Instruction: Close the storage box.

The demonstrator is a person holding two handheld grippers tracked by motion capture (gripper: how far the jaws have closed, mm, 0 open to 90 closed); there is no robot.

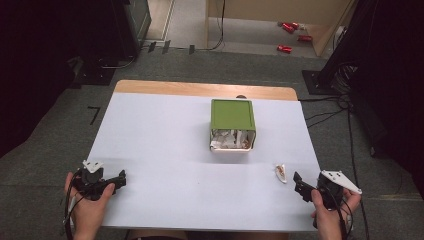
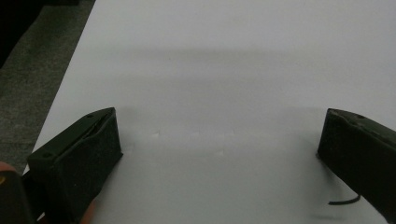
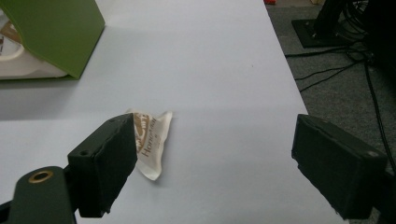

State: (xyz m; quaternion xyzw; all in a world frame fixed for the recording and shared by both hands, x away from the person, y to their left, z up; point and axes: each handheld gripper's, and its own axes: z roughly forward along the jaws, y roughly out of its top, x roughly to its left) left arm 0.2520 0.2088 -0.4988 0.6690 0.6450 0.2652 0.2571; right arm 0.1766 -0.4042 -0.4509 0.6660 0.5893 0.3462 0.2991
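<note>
A green box (image 1: 232, 116) lies on its side in the middle of the white table (image 1: 165, 150), its opening toward me with crumpled white wrappers (image 1: 229, 139) inside. The same green box (image 3: 51, 30) fills the top left of the right gripper view. A small white and brown packet (image 1: 281, 172) lies near the table's right front. In the right gripper view this packet (image 3: 152, 142) sits just beyond the left jaw. My right gripper (image 1: 299, 186) is open, just right of the packet. My left gripper (image 1: 120, 178) rests open at the front left over bare table (image 2: 224, 93).
Black cables (image 1: 330, 112) and a stand base (image 1: 320, 80) lie on the grey floor right of the table. Red cans (image 1: 292, 35) sit on the floor far behind. A wooden strip (image 1: 200, 89) edges the table's far side.
</note>
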